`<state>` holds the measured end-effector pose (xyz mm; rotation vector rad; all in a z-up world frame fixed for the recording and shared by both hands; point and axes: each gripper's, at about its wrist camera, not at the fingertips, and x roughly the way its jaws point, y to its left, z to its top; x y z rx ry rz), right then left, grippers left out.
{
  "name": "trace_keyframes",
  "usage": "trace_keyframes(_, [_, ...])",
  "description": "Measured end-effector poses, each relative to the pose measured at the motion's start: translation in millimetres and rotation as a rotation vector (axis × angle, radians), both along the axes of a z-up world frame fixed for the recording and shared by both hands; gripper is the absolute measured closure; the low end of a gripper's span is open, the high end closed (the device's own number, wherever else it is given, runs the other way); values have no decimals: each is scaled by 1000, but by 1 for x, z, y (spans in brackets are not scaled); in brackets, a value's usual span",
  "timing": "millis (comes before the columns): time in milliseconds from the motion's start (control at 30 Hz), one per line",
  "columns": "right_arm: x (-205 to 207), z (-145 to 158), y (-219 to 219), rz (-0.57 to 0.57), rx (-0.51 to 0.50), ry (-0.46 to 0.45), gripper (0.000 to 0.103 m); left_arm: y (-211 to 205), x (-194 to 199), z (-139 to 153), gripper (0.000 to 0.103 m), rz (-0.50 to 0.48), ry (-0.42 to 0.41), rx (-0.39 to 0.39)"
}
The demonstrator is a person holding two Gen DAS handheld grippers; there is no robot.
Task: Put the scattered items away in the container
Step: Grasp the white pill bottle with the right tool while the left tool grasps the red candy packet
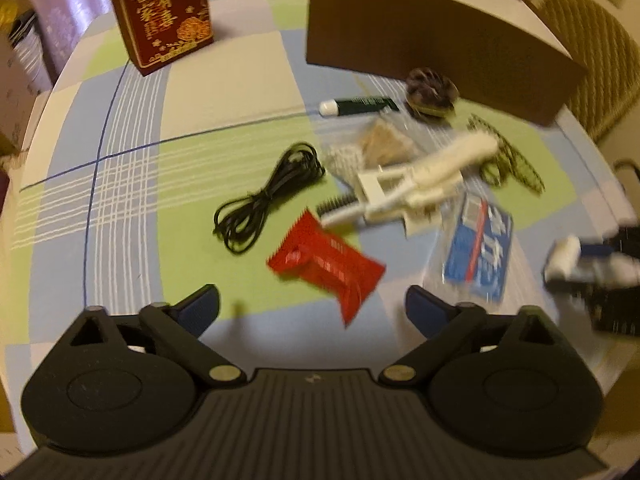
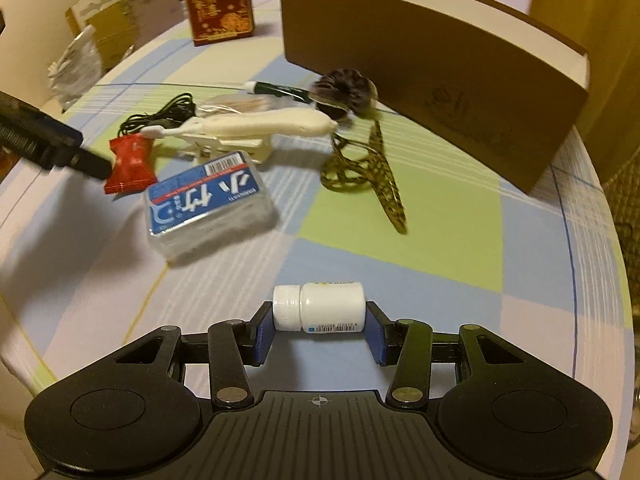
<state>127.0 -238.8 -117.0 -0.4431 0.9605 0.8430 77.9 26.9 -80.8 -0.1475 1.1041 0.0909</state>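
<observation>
White pill bottle (image 2: 319, 307) pinched crosswise in right gripper (image 2: 319, 330), cap toward 9 o'clock, one blue pad against the cap end and the other against the base; held on its side, apparently so the pads press on the two flat ends instead of the round wall. Seemingly lifted clear of checked tablecloth (image 2: 400, 208), though not certain from this angle

Brown cardboard box (image 2: 440, 80), open-topped, at 1 o'clock of the bottle, well apart; probably the container meant, so likely next: carry over the near wall and release

Between bottle and box: patterned scissors (image 2: 376, 172) at 12 o'clock, blue-labelled clear case (image 2: 208, 204) at 10 o'clock, white toothbrush-like handle (image 2: 264, 126) and dark hair scrunchie (image 2: 344, 90) farther back

Left gripper (image 1: 312, 308) spread wide and empty, hovering low just short of red snack packet (image 1: 326, 266) at its 12 o'clock; presumably lined up for that one next. Black coiled cable (image 1: 268, 196) at 11 o'clock, green tube (image 1: 360, 105) farther off, red gift box (image 1: 160, 12) upright at far 11 o'clock, apart from the clutter
</observation>
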Motion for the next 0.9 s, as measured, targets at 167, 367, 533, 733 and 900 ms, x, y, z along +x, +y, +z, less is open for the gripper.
trace_keyframes(167, [0,0,-3,-14,11,-1,53,2,19,-10,21,69,24,-30])
trace_keyframes(367, [2,-1,-2,-8,13,-4,53,6,26,-21,46,80,39,-45])
trace_keyframes(533, [4,-1,-2,-2,15,-7,53,8,9,-20,48,41,30,-38])
trace_keyframes(733, [4,-1,-1,1,17,-15,53,19,-18,-18,55,11,12,-30])
trace_keyframes(900, [4,-2,2,1,14,-19,53,14,-23,-8,66,-33,-10,-18])
